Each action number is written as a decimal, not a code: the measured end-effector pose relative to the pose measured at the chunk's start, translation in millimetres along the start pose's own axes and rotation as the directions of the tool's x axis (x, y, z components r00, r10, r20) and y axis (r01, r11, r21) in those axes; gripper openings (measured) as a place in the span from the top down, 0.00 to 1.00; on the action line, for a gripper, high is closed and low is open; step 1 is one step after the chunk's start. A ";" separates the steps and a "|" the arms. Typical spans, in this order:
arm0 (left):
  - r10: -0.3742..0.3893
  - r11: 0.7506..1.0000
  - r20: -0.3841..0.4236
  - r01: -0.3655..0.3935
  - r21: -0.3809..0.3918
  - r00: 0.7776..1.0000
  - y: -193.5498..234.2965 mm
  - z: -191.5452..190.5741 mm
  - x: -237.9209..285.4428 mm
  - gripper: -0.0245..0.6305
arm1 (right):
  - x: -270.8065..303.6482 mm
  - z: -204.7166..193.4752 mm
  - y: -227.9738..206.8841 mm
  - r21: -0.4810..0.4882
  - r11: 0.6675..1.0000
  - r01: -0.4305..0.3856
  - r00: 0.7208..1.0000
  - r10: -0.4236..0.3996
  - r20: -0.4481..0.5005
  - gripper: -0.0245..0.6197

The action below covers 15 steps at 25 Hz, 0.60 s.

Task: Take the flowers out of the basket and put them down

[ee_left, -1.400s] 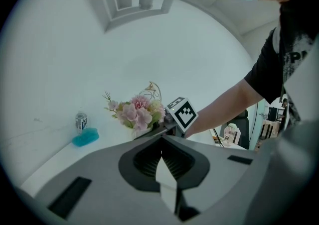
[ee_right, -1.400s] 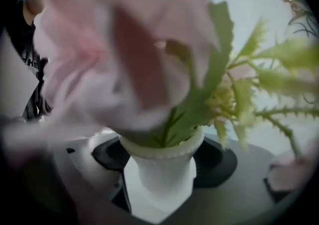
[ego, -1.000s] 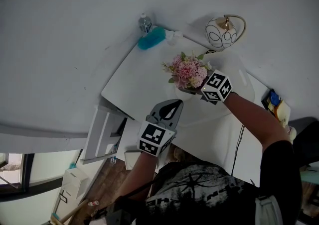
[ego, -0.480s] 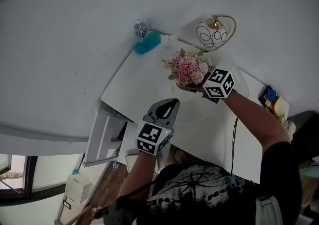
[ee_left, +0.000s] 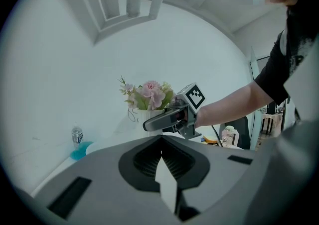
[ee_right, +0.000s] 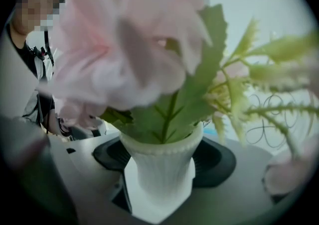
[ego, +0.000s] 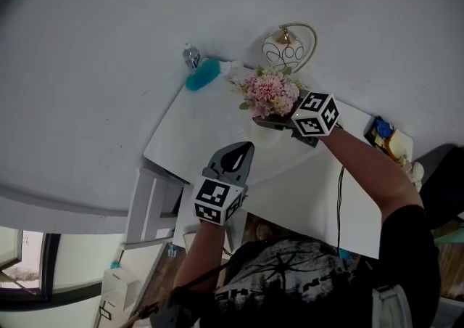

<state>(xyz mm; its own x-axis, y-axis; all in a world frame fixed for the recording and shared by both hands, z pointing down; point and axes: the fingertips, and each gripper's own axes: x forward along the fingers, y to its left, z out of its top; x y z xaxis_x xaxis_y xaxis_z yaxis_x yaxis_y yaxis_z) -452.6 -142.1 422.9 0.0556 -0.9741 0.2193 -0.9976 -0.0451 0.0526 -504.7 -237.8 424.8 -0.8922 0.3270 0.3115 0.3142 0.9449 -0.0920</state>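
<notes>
A bunch of pink flowers (ego: 268,93) with green leaves stands in a small white ribbed pot (ee_right: 159,174). My right gripper (ego: 264,122) is shut on that pot and holds it upright above the white table (ego: 210,127), in front of the white wire basket (ego: 286,47) with its gold handle. The blooms (ee_right: 124,40) fill the right gripper view. In the left gripper view the flowers (ee_left: 149,94) and right gripper (ee_left: 162,120) show ahead. My left gripper (ego: 241,149) hovers over the table's near part, shut with nothing between its fingers.
A teal duster (ego: 199,75) and a small bottle (ego: 190,54) lie at the table's back left corner. A cable (ego: 339,189) runs over the right side, with small coloured items (ego: 388,141) at the far right edge. White shelving (ego: 148,203) stands to the left.
The right gripper has carried the flowers a little toward the back of the table, closer to the basket. The left gripper has hardly moved. The head view has shifted.
</notes>
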 end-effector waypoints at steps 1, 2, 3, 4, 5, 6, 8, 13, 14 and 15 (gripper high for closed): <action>-0.003 1.000 0.003 0.003 0.007 1.000 -4.0 3.3 0.2 0.94 | -6.3 3.4 0.6 0.004 1.000 0.011 1.000 -0.011 0.002 0.40; -0.006 1.000 0.007 0.006 0.014 1.000 -7.9 6.3 0.7 0.94 | -12.7 6.8 1.3 0.005 1.000 0.024 1.000 -0.024 0.004 0.40; -0.009 1.000 0.009 0.009 0.021 1.000 -11.5 9.1 1.4 0.94 | -19.3 10.3 2.6 0.002 0.999 0.035 0.999 -0.035 0.006 0.40; -0.013 1.000 0.011 0.013 0.027 1.000 -15.1 11.1 2.1 0.94 | -26.0 14.0 4.5 -0.001 0.999 0.043 0.999 -0.043 0.009 0.40; -0.018 0.999 0.012 0.017 0.031 1.000 -18.6 12.5 3.0 0.94 | -32.7 17.5 6.8 -0.002 0.999 0.050 0.999 -0.050 0.014 0.40; -0.024 0.999 0.012 0.023 0.035 1.000 -22.4 13.5 4.0 0.94 | -39.5 20.5 8.9 -0.002 0.998 0.057 0.998 -0.057 0.017 0.40; -0.039 0.998 0.013 0.038 0.042 0.999 -31.1 15.4 7.4 0.94 | -54.5 25.0 11.5 -0.002 0.997 0.078 0.997 -0.078 0.018 0.40; -0.079 0.995 0.019 0.078 0.068 0.997 -54.7 25.5 18.5 0.94 | -97.0 44.4 12.3 -0.006 0.990 0.139 0.989 -0.139 0.049 0.40; -0.090 0.993 0.021 0.089 0.073 0.996 -59.5 28.1 21.4 0.94 | -106.0 49.9 11.8 -0.005 0.988 0.152 0.987 -0.151 0.058 0.40; -0.103 0.992 0.022 0.101 0.079 0.994 -64.9 30.4 24.5 0.94 | -115.3 55.4 11.1 -0.004 0.986 0.165 0.984 -0.165 0.066 0.40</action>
<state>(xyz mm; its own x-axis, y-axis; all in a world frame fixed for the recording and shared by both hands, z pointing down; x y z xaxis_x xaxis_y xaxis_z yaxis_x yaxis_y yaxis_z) -387.8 -169.7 395.3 0.1571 -0.9689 0.1914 -0.9870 -0.1606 -0.0027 -416.3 -264.2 335.5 -0.9512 0.1672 0.2593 0.1635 0.9859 -0.0359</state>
